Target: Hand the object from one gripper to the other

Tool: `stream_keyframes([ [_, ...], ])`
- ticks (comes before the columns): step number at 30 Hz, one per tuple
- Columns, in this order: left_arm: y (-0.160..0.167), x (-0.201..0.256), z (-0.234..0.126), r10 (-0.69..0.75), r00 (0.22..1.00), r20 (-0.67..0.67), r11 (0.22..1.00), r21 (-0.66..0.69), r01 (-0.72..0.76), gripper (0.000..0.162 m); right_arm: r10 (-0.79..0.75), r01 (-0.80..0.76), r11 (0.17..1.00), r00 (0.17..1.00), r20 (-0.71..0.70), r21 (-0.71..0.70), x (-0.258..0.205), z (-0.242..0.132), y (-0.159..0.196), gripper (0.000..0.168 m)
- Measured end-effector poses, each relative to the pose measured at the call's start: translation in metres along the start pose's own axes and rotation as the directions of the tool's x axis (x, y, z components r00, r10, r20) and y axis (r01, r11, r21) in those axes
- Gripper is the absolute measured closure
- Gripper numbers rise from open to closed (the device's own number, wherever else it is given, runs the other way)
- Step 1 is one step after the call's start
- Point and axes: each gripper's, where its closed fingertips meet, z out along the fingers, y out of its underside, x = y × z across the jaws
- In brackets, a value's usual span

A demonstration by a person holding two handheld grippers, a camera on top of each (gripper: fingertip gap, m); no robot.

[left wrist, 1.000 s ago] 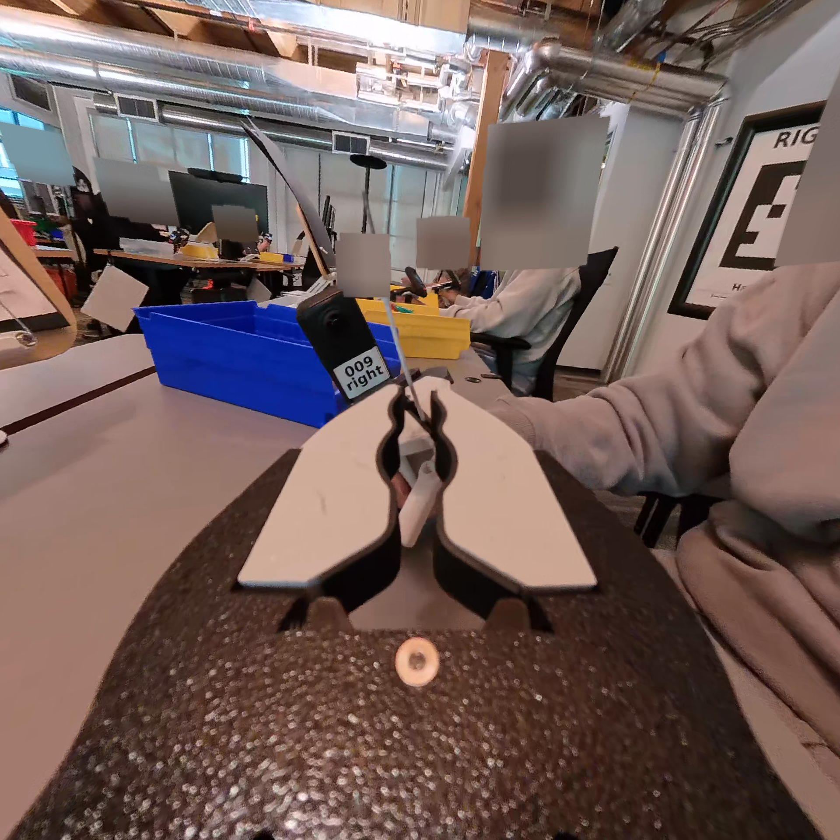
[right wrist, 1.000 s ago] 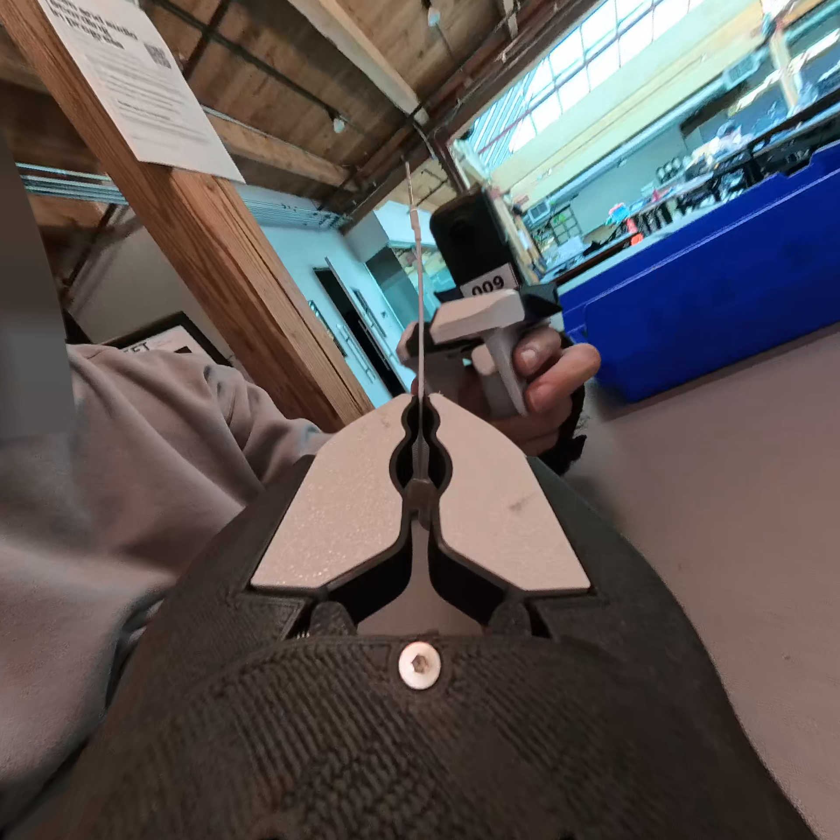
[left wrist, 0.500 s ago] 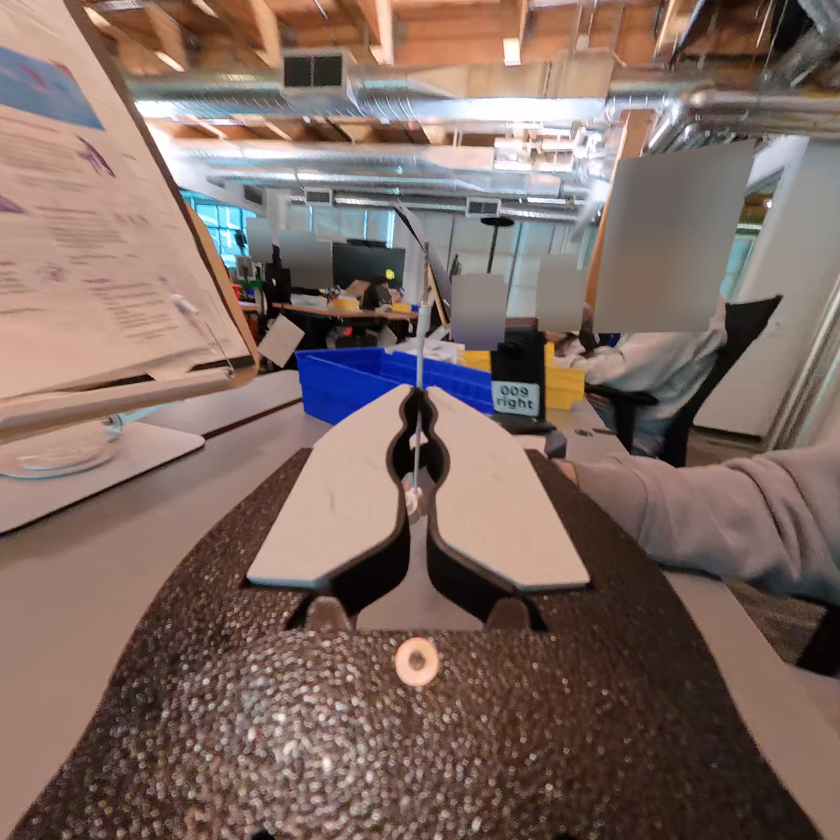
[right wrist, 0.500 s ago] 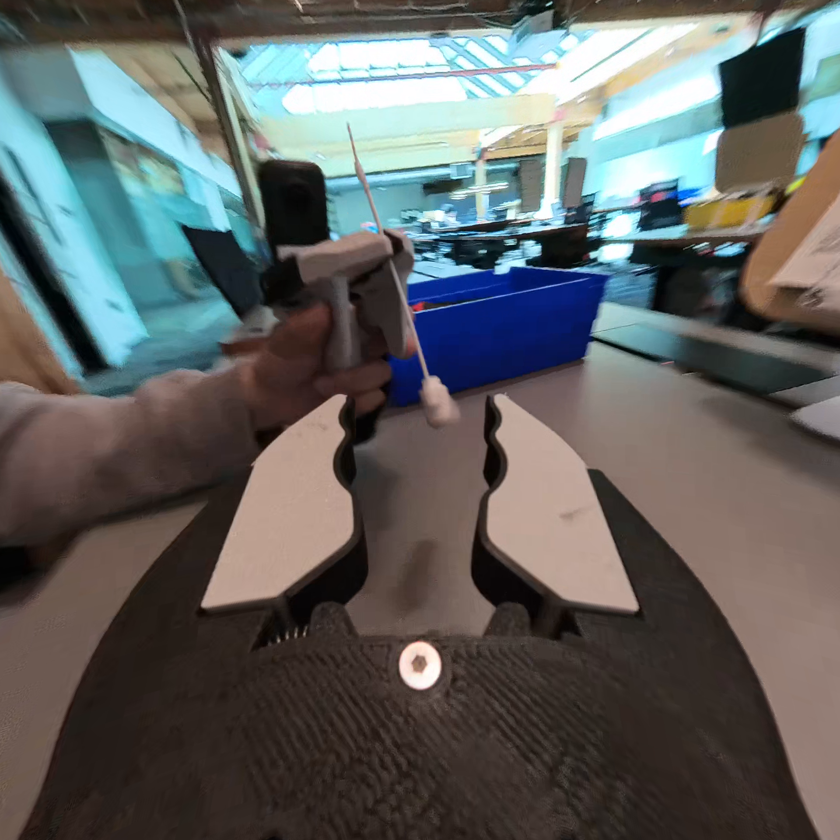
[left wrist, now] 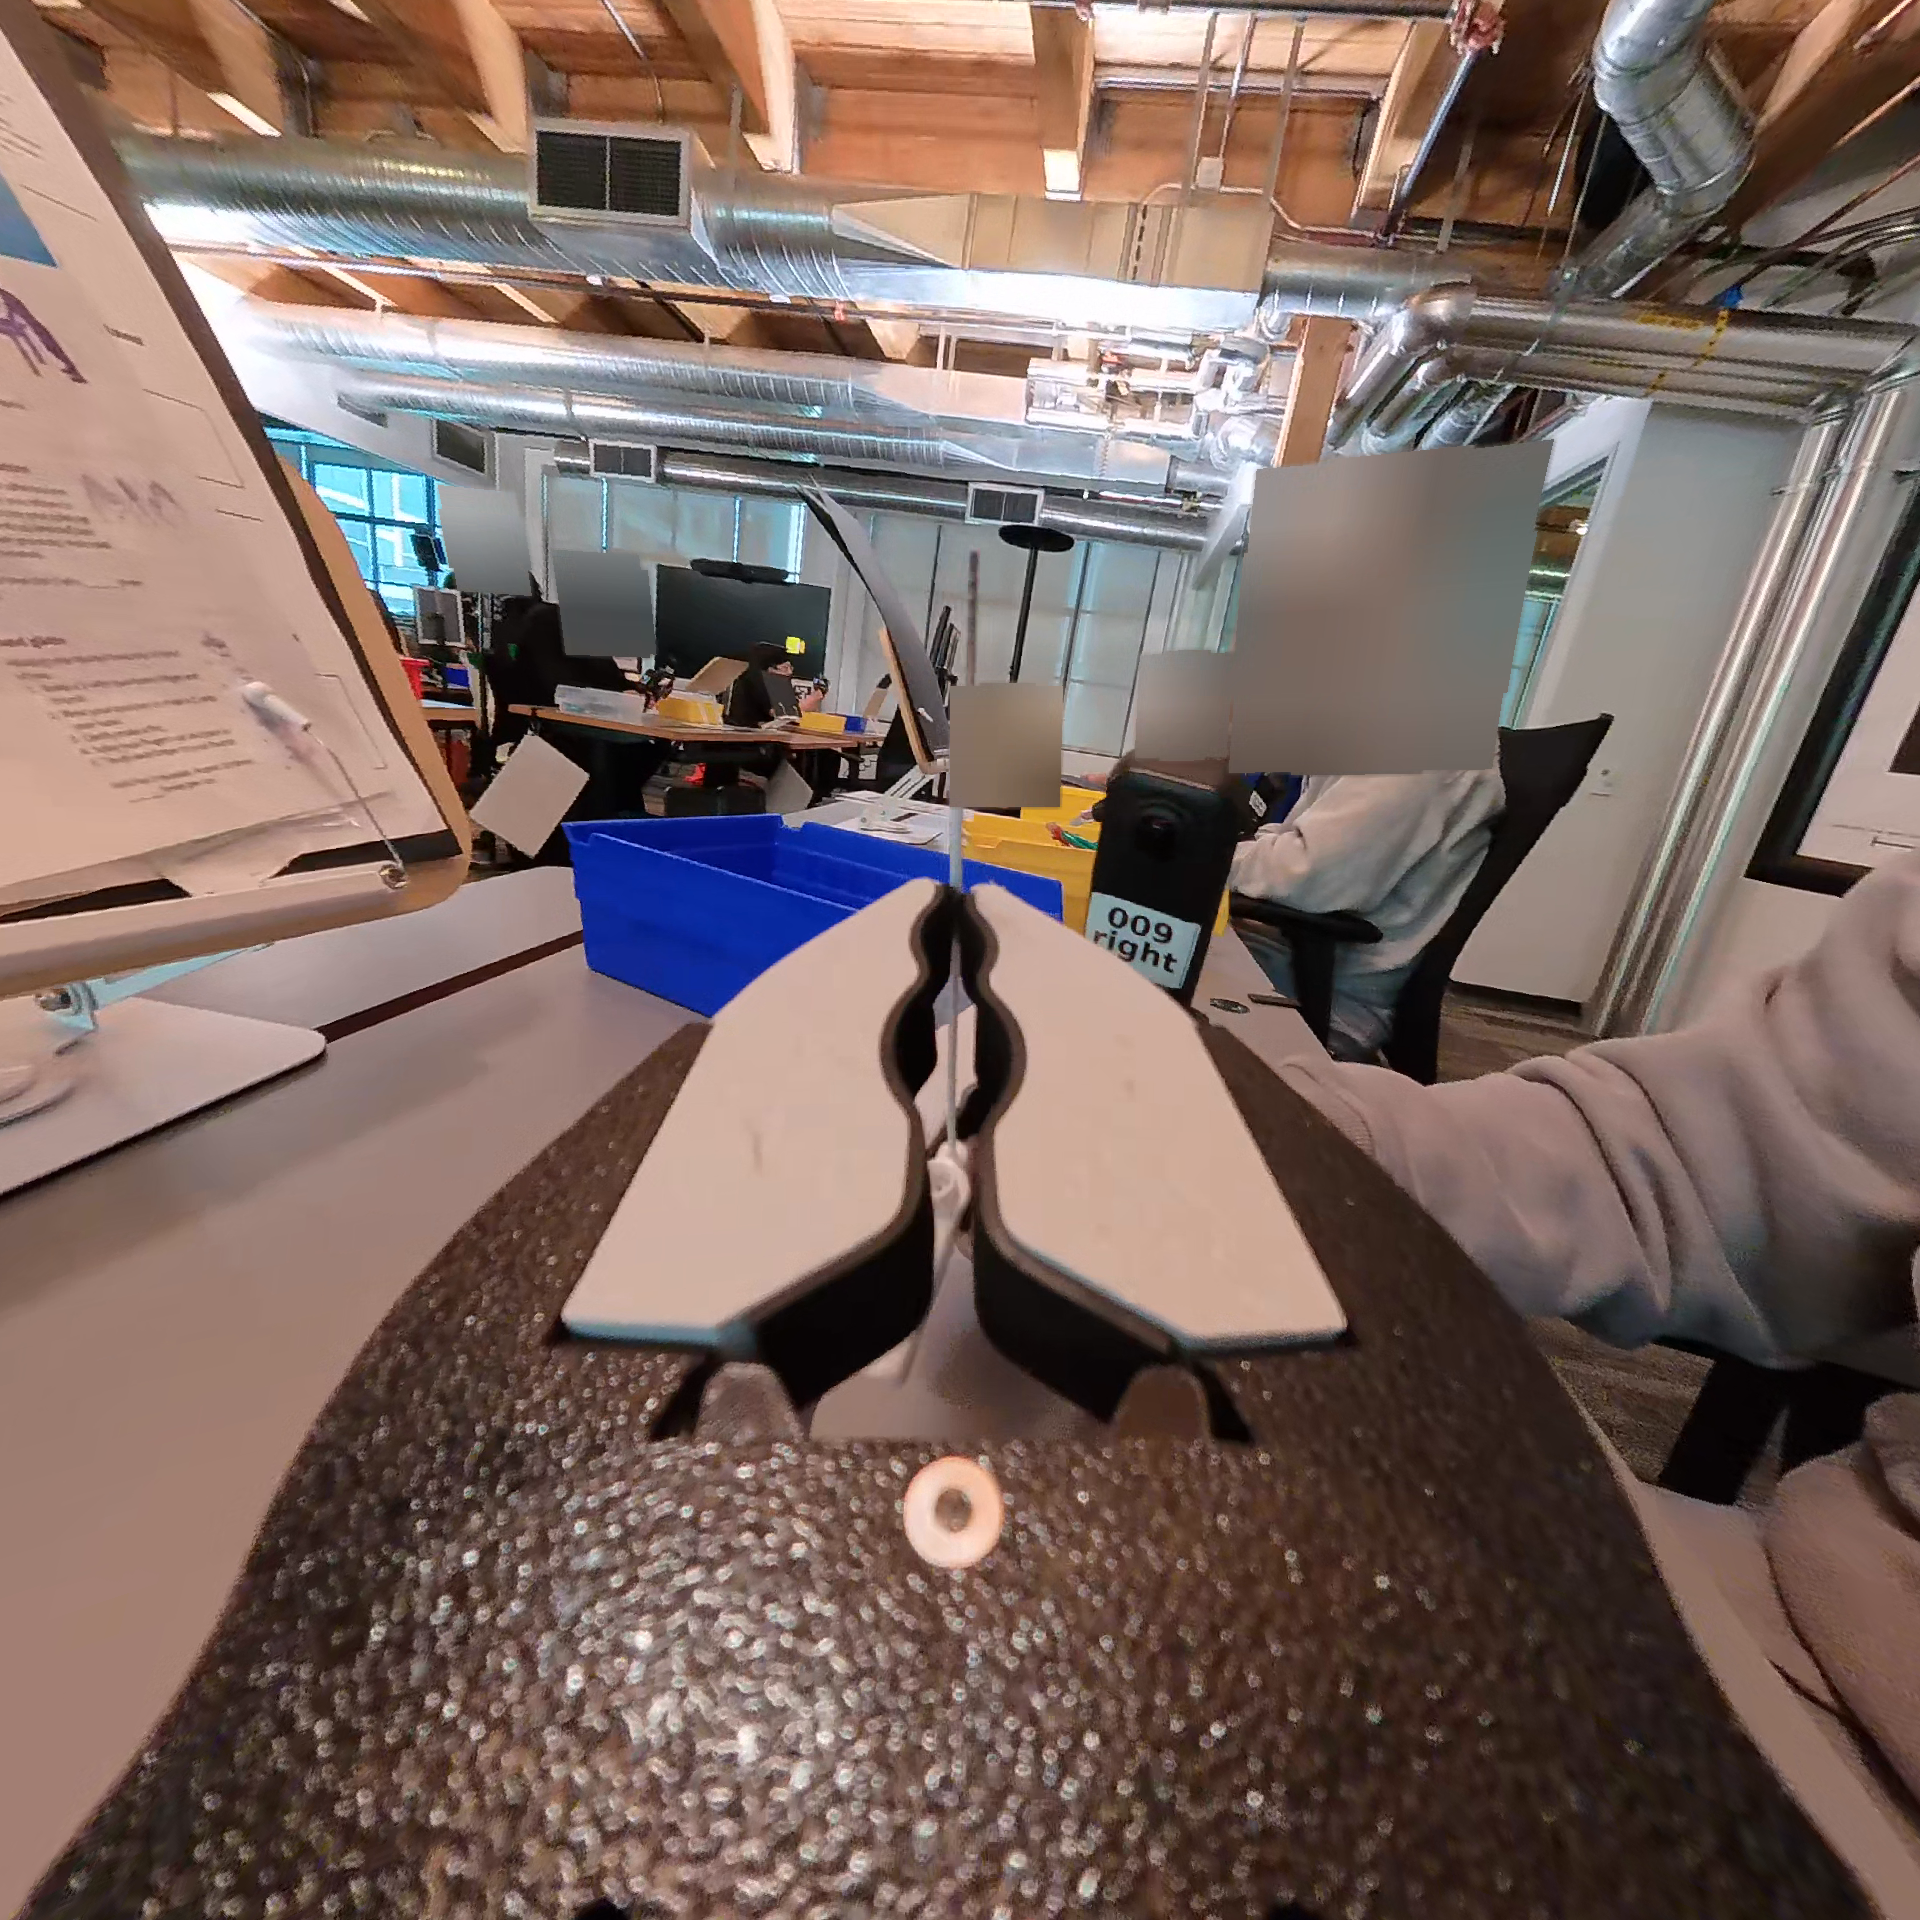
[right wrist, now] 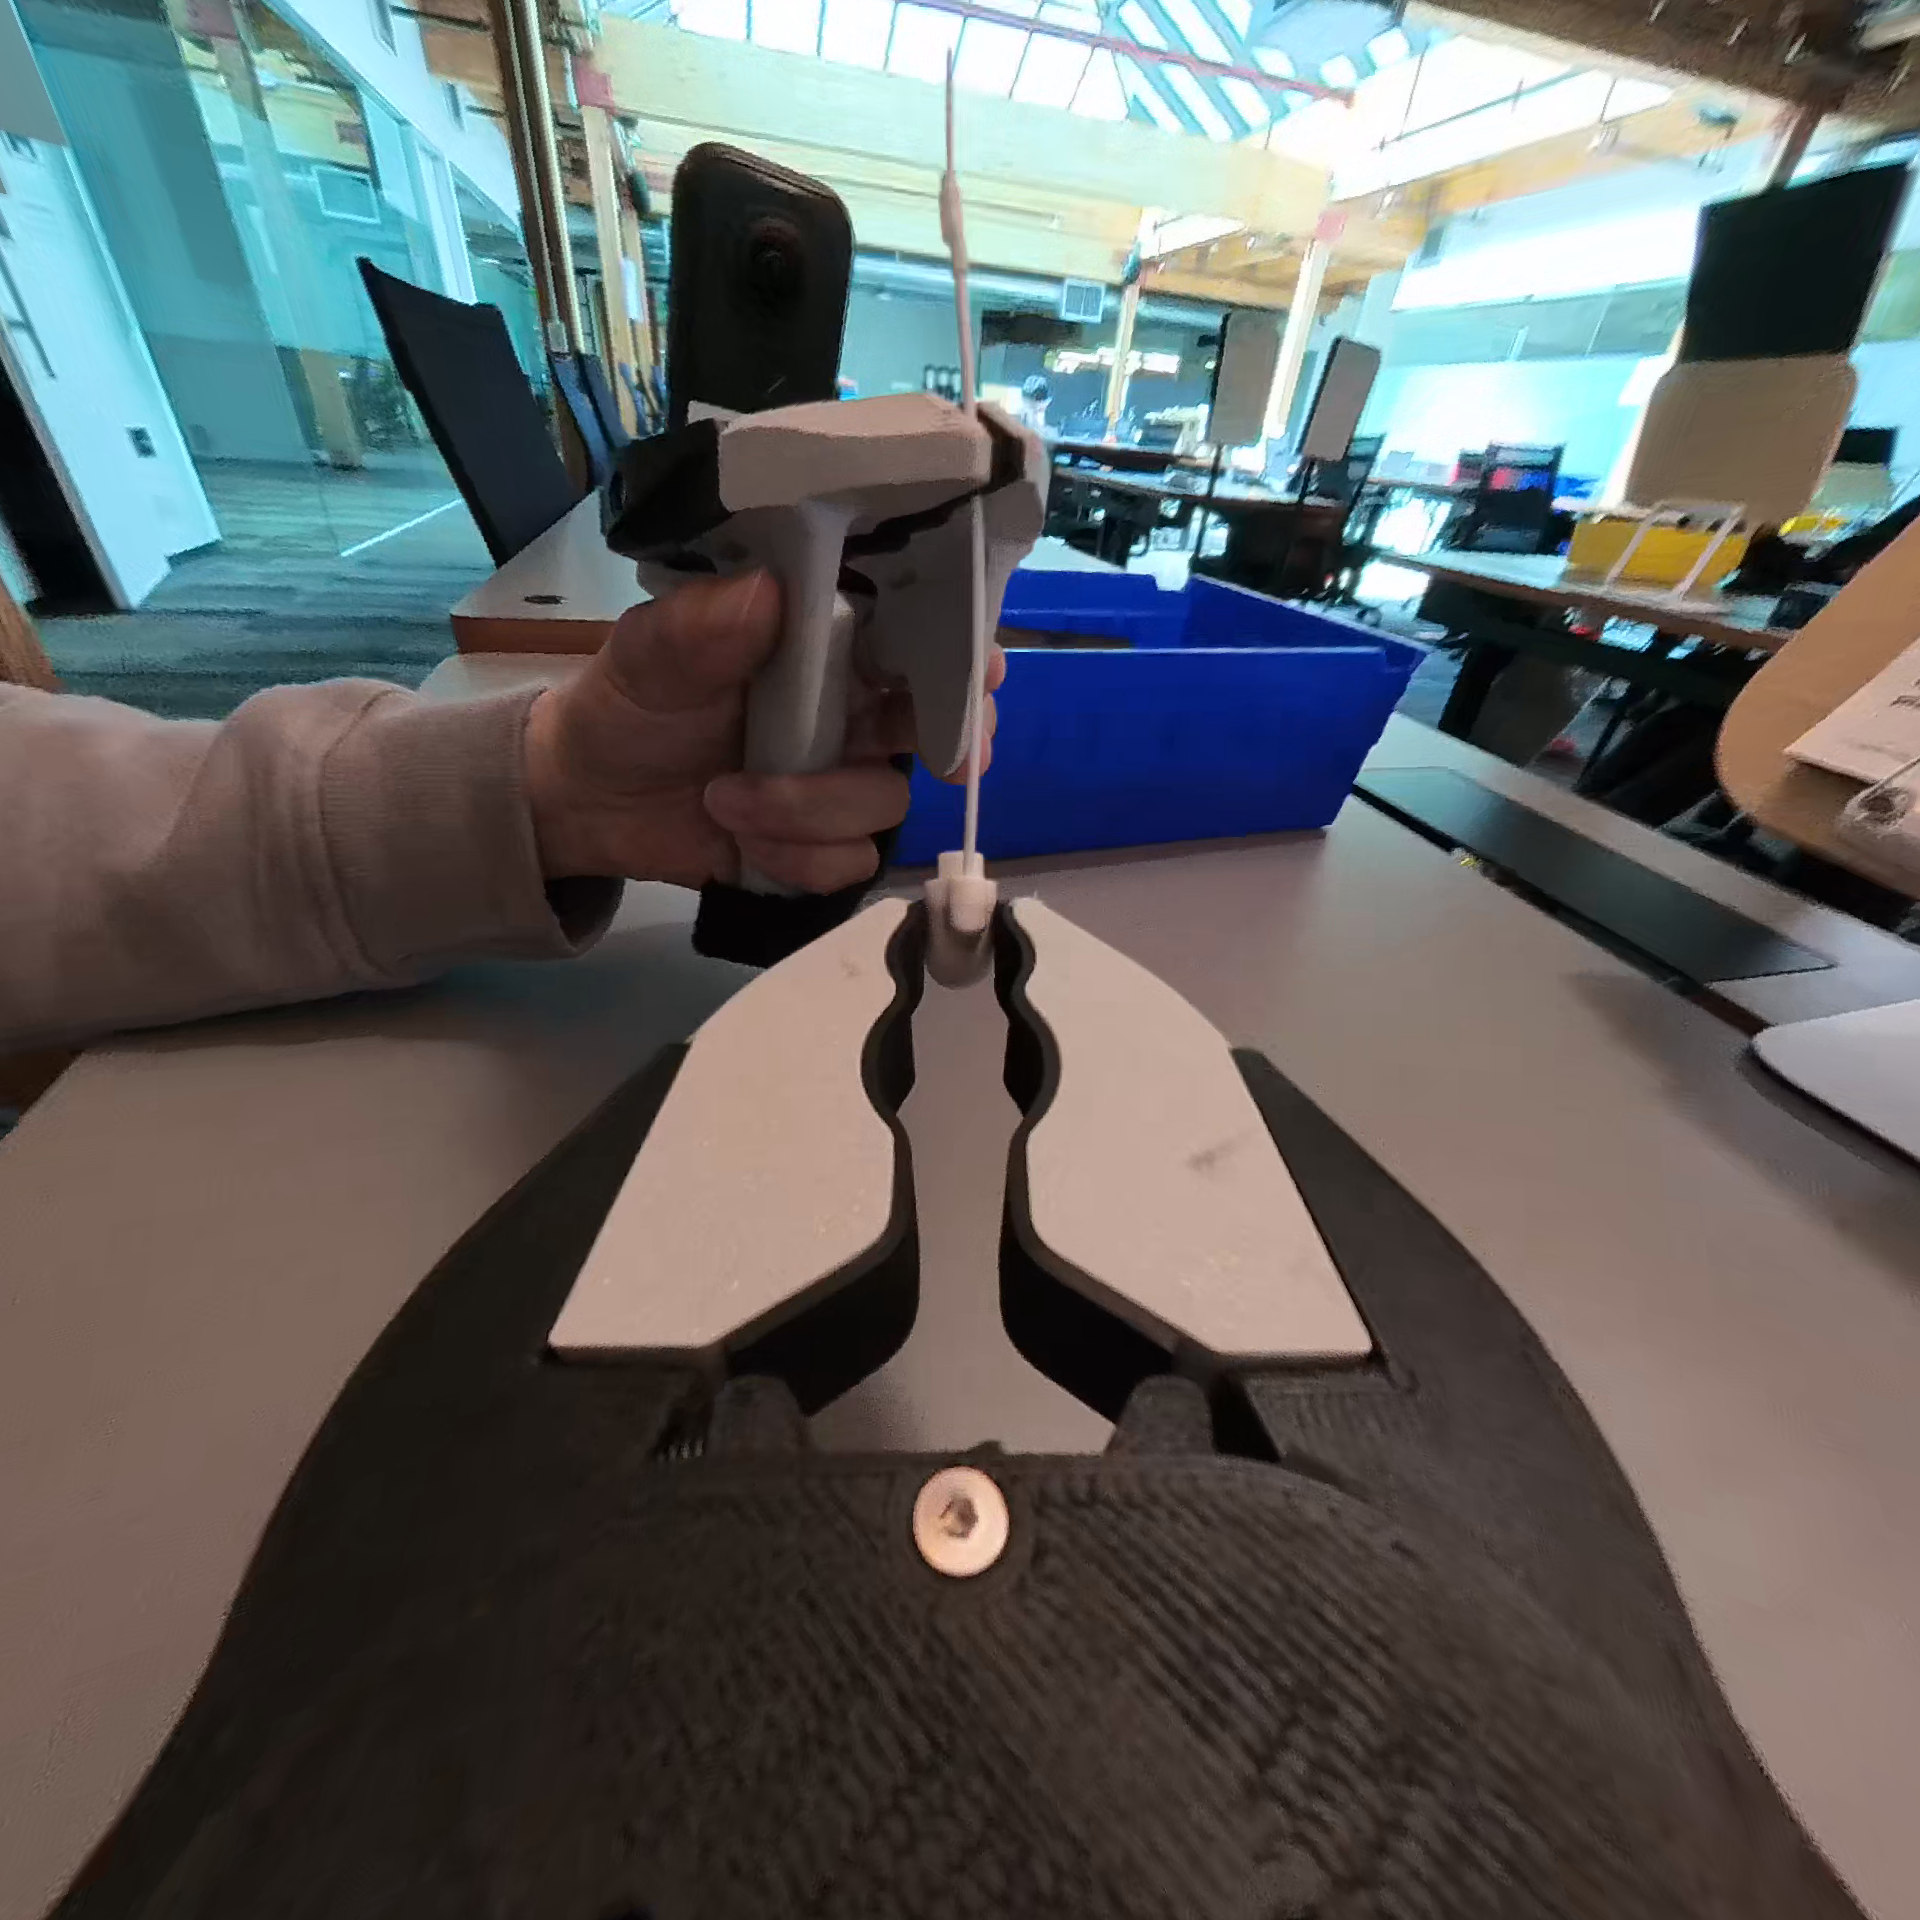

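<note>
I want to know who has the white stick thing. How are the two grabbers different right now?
The left gripper is pinched shut on the white zip tie; the right gripper is open, holding nothing. The left gripper's fingers meet at the tips; the right gripper's fingers leave a gap, with the tie's head hanging there. Both have light grey fingers on black bodies.

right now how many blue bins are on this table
1: the blue bin at the table's far side, just beyond the left tool shut on the zip tie. Others could be hidden behind it.
</note>
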Motion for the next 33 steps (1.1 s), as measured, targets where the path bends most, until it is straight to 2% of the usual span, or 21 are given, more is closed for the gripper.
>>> stream_keyframes([
  [2, -0.003, -0.003, -0.001, 0.011, 1.000, 0.029, 1.000, 0.025, -0.012, 0.161, 0.090, -0.091, 0.995, 0.996, 0.023, 0.040, 0.000, 0.000, -0.006, 0.156],
  [4, -0.007, -0.009, -0.004, 0.049, 0.995, 0.081, 0.997, 0.052, -0.053, 0.159, 0.240, -0.247, 0.958, 0.968, 0.069, 0.147, 0.004, -0.005, -0.020, 0.156],
  [6, -0.004, -0.011, -0.006, 0.105, 0.988, 0.111, 0.993, 0.034, -0.110, 0.133, 0.412, -0.435, 0.864, 0.901, 0.137, 0.254, 0.016, -0.014, -0.034, 0.156],
  [7, 0.000, -0.011, -0.005, 0.135, 0.985, 0.107, 0.991, 0.004, -0.136, 0.128, 0.486, -0.513, 0.804, 0.858, 0.165, 0.301, 0.024, -0.021, -0.038, 0.156],
  [10, 0.013, -0.009, 0.000, 0.257, 0.961, 0.104, 0.965, -0.087, -0.248, 0.124, 0.622, -0.666, 0.649, 0.743, 0.249, 0.367, 0.043, -0.036, -0.042, 0.156],
  [12, 0.022, -0.007, 0.003, 0.357, 0.929, 0.100, 0.928, -0.151, -0.340, 0.126, 0.659, -0.706, 0.604, 0.703, 0.268, 0.369, 0.048, -0.039, -0.041, 0.156],
  [16, 0.036, -0.008, 0.007, 0.518, 0.851, 0.093, 0.838, -0.256, -0.482, 0.128, 0.654, -0.722, 0.620, 0.692, 0.306, 0.307, 0.037, -0.033, -0.040, 0.156],
  [20, 0.044, -0.012, 0.008, 0.568, 0.818, 0.093, 0.799, -0.304, -0.520, 0.129, 0.657, -0.722, 0.647, 0.691, 0.302, 0.245, 0.028, -0.024, -0.034, 0.156],
  [23, 0.042, -0.009, 0.008, 0.563, 0.822, 0.083, 0.803, -0.291, -0.521, 0.150, 0.666, -0.725, 0.652, 0.687, 0.289, 0.222, 0.028, -0.022, -0.029, 0.156],
  [27, 0.046, -0.014, 0.008, 0.525, 0.846, 0.096, 0.818, -0.333, -0.469, 0.152, 0.667, -0.715, 0.661, 0.699, 0.257, 0.230, 0.032, -0.021, -0.025, 0.156],
  [30, 0.047, -0.016, 0.008, 0.444, 0.889, 0.113, 0.857, -0.341, -0.385, 0.153, 0.621, -0.662, 0.709, 0.749, 0.229, 0.243, 0.032, -0.022, -0.025, 0.156],
  [31, 0.044, -0.017, 0.008, 0.403, 0.906, 0.131, 0.880, -0.326, -0.345, 0.162, 0.593, -0.636, 0.731, 0.771, 0.230, 0.247, 0.029, -0.022, -0.026, 0.156],
  [33, 0.037, -0.021, 0.005, 0.305, 0.939, 0.162, 0.926, -0.279, -0.253, 0.162, 0.527, -0.569, 0.783, 0.822, 0.218, 0.251, 0.025, -0.023, -0.029, 0.153],
])
